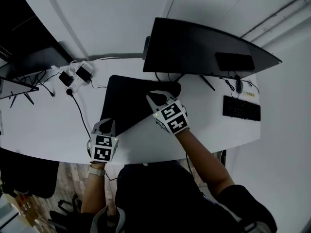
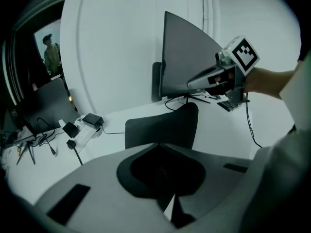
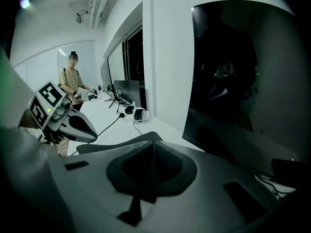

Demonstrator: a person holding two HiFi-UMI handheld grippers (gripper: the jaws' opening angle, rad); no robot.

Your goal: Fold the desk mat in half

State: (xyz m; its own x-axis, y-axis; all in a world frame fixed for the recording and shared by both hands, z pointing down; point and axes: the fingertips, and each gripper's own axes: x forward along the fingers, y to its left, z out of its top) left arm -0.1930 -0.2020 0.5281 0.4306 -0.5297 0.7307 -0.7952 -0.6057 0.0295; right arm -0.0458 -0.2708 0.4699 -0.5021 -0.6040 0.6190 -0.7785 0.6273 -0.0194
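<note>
Left gripper (image 1: 107, 126): fingers clamped on desk mat (image 1: 127, 98) corner
Right gripper (image 1: 158, 100): fingers clamped on lifted desk mat edge
Behind: monitor (image 1: 204, 47)
Counter (image 1: 43, 125): power strip (image 1: 77, 75) left, keyboard (image 1: 241, 108) right

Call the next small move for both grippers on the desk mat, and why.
Probably carry both corners forward toward the monitor. The left gripper and right gripper are each shut on the desk mat, whose near edge is raised but not yet over the far edge.

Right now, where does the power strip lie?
In the head view the power strip lies on the left of the desk, just left of the far corner of the desk mat.
</note>
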